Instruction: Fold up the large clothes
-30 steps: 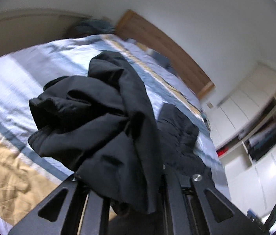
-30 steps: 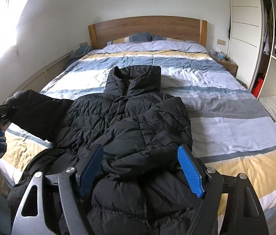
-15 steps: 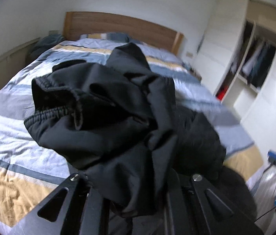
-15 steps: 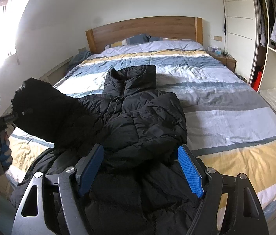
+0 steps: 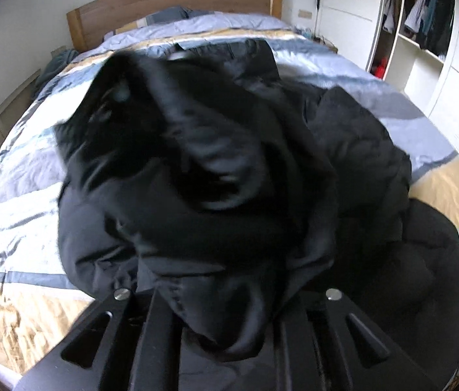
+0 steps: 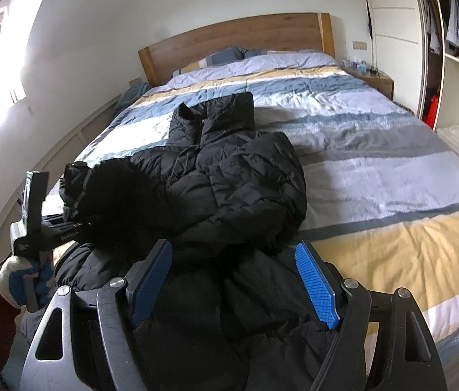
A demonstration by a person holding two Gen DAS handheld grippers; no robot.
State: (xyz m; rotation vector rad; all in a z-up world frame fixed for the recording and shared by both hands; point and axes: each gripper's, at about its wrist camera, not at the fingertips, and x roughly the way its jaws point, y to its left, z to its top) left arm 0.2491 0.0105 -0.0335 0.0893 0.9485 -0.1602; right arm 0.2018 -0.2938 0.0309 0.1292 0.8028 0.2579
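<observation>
A large black puffer jacket (image 6: 229, 182) lies on the striped bed (image 6: 376, 163), collar toward the headboard, its right sleeve folded over the chest. My left gripper (image 5: 226, 335) is shut on the jacket's left sleeve (image 5: 197, 169) and holds it up over the jacket body; the sleeve hides the fingertips. In the right wrist view the left gripper (image 6: 66, 228) shows at the left with the sleeve (image 6: 122, 202) bunched in it. My right gripper (image 6: 232, 280) is open and empty, its blue pads (image 6: 316, 282) hovering over the jacket's lower hem.
A wooden headboard (image 6: 245, 39) and pillows are at the far end. An open wardrobe (image 6: 457, 49) with hanging clothes stands on the right. A nightstand (image 6: 373, 78) sits beside the bed. A wall and low panel run along the left.
My left gripper has swung the sleeve from the left side in over the jacket body, turning toward the headboard. The right gripper has stayed open over the hem.
</observation>
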